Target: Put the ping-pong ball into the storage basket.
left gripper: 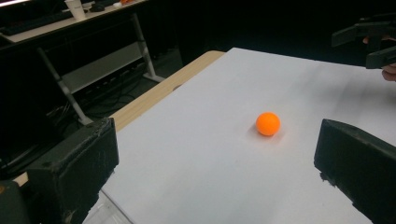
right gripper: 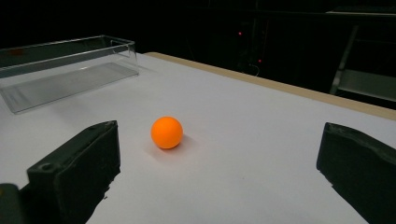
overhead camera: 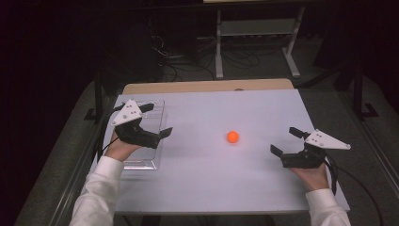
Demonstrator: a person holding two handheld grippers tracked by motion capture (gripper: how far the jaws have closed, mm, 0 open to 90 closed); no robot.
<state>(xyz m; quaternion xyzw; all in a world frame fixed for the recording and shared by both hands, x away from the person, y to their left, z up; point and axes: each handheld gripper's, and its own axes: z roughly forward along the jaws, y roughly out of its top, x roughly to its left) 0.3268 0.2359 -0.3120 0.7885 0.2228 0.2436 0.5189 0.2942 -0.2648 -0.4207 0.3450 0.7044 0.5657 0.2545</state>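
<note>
On the white table (overhead camera: 197,179) an orange ball (overhead camera: 232,137) is seen between the left gripper (overhead camera: 157,121) and the right gripper (overhead camera: 285,141), both spread wide and empty, so the ball, probably meant for the clear tray (right gripper: 70,70), should be clamped gently around its middle.

Left gripper (overhead camera: 155,120) covers part of the clear tray (overhead camera: 157,106); tray's left end (right gripper: 9,100) cut off at frame edge.
</note>
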